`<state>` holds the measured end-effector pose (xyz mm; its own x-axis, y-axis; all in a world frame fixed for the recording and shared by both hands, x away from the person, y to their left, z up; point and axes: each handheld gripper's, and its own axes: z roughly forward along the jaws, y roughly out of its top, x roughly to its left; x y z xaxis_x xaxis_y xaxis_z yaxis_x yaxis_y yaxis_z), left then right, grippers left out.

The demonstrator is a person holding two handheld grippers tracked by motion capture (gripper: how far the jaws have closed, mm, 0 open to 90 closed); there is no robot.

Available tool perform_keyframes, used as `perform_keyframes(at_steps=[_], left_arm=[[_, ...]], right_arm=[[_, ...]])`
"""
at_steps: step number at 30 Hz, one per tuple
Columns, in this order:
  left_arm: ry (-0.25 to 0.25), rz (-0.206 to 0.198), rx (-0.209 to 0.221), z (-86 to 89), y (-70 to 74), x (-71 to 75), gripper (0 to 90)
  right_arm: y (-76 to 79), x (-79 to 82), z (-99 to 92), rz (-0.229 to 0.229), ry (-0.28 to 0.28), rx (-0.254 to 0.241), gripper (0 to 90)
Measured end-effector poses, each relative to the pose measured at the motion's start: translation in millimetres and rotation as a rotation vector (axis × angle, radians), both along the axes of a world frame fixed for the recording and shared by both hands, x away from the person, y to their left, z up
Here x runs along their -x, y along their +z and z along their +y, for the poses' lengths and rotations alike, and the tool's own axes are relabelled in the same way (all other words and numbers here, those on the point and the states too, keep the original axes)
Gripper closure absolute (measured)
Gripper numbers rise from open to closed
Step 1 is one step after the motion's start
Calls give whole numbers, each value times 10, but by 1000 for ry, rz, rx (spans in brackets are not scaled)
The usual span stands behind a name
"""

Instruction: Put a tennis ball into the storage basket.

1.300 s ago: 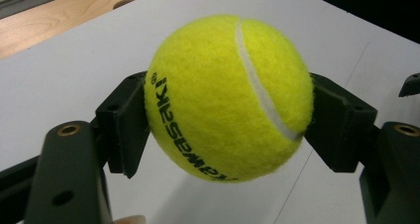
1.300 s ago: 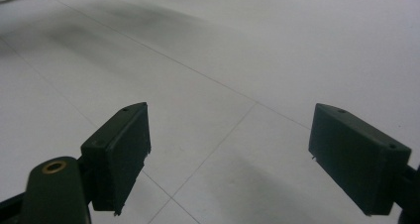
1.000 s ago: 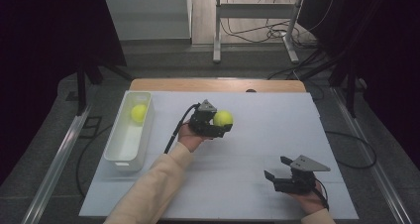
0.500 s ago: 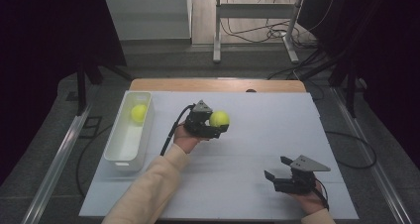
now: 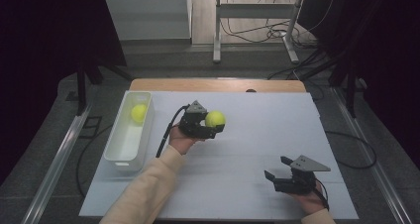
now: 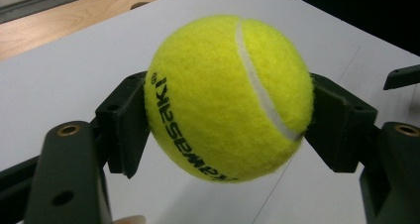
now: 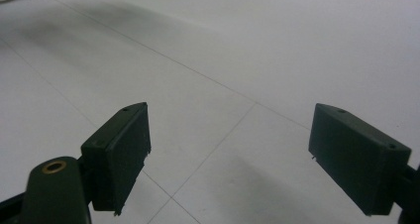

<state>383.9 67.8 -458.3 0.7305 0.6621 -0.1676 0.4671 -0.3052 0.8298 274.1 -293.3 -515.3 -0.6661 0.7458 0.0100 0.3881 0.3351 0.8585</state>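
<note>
A yellow tennis ball [image 5: 215, 118] with black lettering hangs above the middle of the white table top [image 5: 247, 144]. My left gripper [image 5: 216, 123] is shut on it, its pads pressing both sides of the ball [image 6: 228, 95]. In the left gripper view, that gripper [image 6: 228, 130] points across the table. A second tennis ball [image 5: 138, 112] lies in the far end of a white tub [image 5: 117, 157] at the left. Near the front right edge, my right gripper [image 5: 276, 167] is open. In the right gripper view, nothing lies between the jaws of my right gripper [image 7: 230, 154].
A wooden table edge [image 5: 218, 84] runs behind the white top. Metal rails [image 5: 54, 164] flank the table on the floor, with cables and a stand [image 5: 257, 30] beyond. A jaw of the right gripper [image 6: 401, 76] shows at the far right of the left gripper view.
My left gripper has drifted slightly left toward the tub with the ball still in it. The right gripper has stayed put.
</note>
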Motion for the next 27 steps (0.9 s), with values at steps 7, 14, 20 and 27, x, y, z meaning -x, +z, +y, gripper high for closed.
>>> perform_keyframes(at_steps=[7, 14, 20, 27], left_arm=[[16, 7, 7, 97, 3, 36, 268], [28, 10, 2, 164, 17, 56, 268], [32, 14, 10, 214, 21, 83, 268], [46, 16, 23, 308, 36, 114, 267]], right_arm=[[-1, 1, 1, 2, 1, 1, 170], [-2, 1, 2, 2, 1, 2, 171], [0, 3, 2, -1, 0, 3, 171], [0, 2, 1, 0, -2, 3, 171]])
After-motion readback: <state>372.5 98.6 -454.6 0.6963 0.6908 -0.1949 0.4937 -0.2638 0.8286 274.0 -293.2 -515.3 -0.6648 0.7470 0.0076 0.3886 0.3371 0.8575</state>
